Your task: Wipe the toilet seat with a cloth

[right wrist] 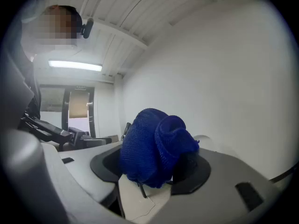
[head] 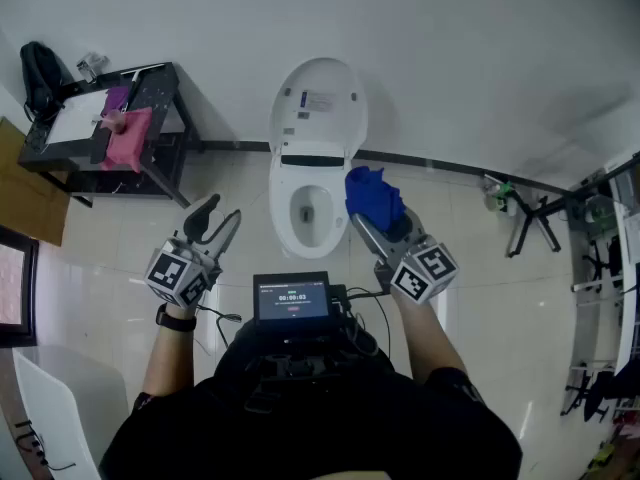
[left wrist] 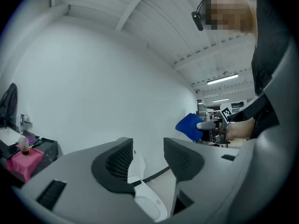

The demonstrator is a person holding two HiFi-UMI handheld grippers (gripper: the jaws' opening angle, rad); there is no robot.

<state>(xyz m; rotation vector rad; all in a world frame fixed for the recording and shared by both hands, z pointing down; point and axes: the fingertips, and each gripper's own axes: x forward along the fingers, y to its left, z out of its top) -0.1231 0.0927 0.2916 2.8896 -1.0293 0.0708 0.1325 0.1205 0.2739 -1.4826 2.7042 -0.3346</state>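
A white toilet stands against the wall with its lid (head: 318,103) raised and its seat (head: 284,208) down around the bowl. My right gripper (head: 378,220) is shut on a bunched blue cloth (head: 372,197), held just right of the seat's rim. In the right gripper view the blue cloth (right wrist: 156,146) fills the space between the jaws. My left gripper (head: 213,224) hangs open and empty, left of the toilet. The left gripper view shows its jaws apart with the toilet bowl (left wrist: 148,203) below and the blue cloth (left wrist: 191,126) off to the right.
A dark metal stand (head: 150,128) with a sink, a pink cloth (head: 128,138) and a black bag (head: 38,73) is at the left wall. A chest-mounted screen (head: 292,299) sits below. Folded racks (head: 535,218) stand at right, a white chair (head: 55,408) at lower left.
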